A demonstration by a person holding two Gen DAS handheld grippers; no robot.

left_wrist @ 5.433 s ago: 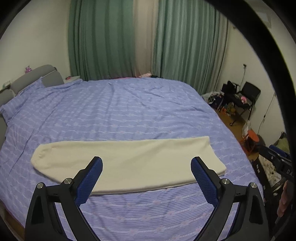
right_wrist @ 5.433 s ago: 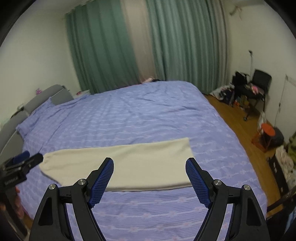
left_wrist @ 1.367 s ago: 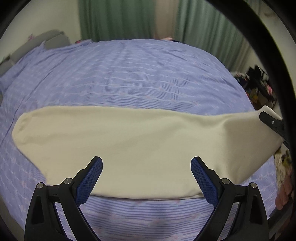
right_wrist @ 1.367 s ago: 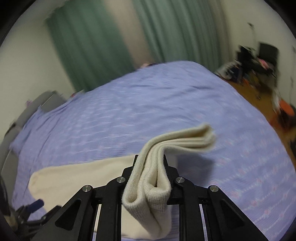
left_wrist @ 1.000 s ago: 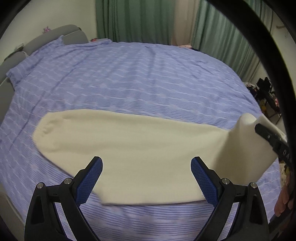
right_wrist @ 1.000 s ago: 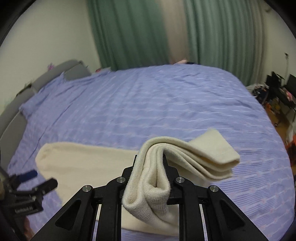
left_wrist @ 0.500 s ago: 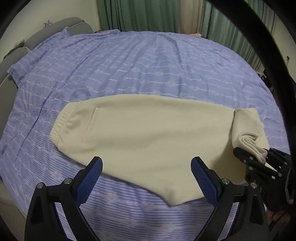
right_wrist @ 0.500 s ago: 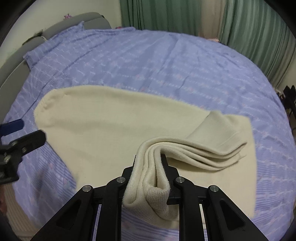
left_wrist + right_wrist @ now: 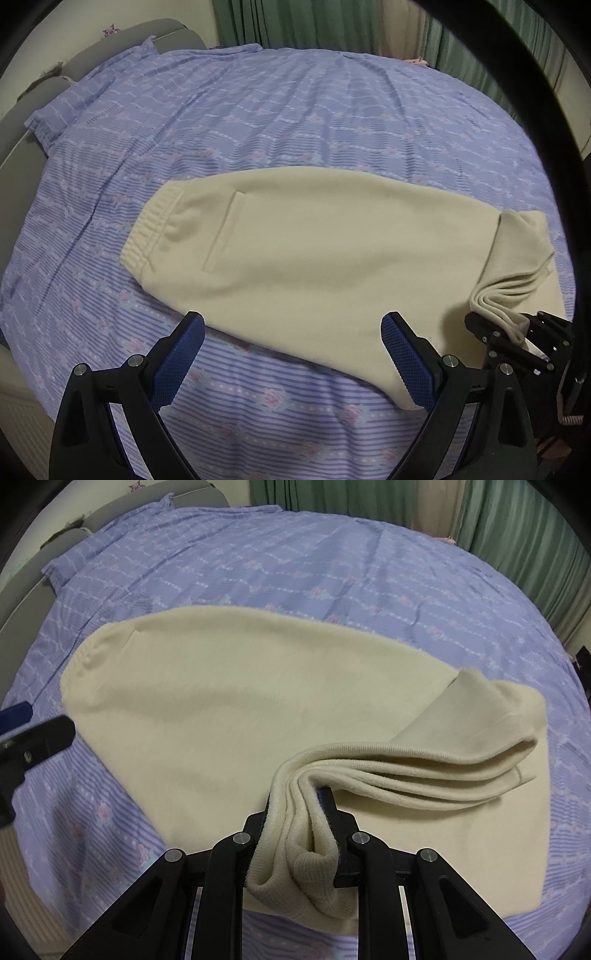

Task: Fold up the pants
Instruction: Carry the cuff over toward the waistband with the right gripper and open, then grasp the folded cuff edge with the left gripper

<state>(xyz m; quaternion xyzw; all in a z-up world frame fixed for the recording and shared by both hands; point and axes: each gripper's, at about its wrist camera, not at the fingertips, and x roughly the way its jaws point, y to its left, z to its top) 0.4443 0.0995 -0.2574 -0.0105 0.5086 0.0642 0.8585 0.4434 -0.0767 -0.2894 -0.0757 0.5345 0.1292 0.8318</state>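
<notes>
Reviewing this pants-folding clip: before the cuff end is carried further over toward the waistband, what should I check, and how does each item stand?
1. Right tongs clamped on the cuffs: ok.
2. All cuff layers in the grip: cannot tell.
3. Left tongs open, holding nothing: ok.
4. Pants lying flat on the bed: ok.
5. Waistband visible and uncovered: ok.
6. Cuffs aligned with waistband: not ok, fold barely started.

Purple bedspread (image 9: 295, 110), green curtains (image 9: 295, 22)
</notes>
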